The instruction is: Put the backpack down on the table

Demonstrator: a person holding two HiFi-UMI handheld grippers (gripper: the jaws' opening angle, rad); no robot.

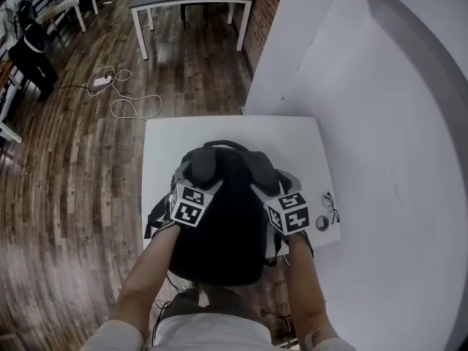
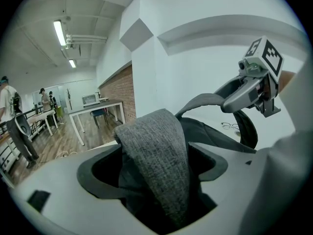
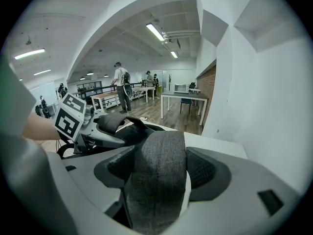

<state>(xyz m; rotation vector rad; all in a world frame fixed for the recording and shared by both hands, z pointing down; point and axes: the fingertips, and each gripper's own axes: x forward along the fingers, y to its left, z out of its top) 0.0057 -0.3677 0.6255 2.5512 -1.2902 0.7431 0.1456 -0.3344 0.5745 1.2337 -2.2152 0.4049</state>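
Left gripper (image 2: 154, 163): stands wide open, straddles the grey left shoulder strap (image 2: 152, 131), leaves dark gaps between strap and pads on both sides. Right gripper (image 3: 159, 168): clamps the grey right shoulder strap (image 3: 161, 151), meets it with both pads across its full width. Both straps: rise from between the jaws and arch over toward the far end. Backpack (image 1: 227, 232): lies black and strap side up on the white table (image 1: 164, 134), directly in front of the person, between the two grippers. Runs lengthwise from the person toward the table's far edge, long axis roughly square to the near edge; points its top, with the carry handle (image 1: 225, 145), away from the person; reaches with its bottom end past the near edge, toward the person's body. Further right on the table, apart from the backpack: a pair of glasses (image 1: 330, 208) and, just beside them toward the near corner, a small round ring-like thing (image 1: 322, 224), too small to name. Right of the table: a white wall (image 1: 380, 123). Beyond the far edge: wooden floor (image 1: 73, 159) with a power strip (image 1: 101, 81) and its looping cable, then a second table (image 1: 190, 4). Far back in the room, in both gripper views: several people, standing.
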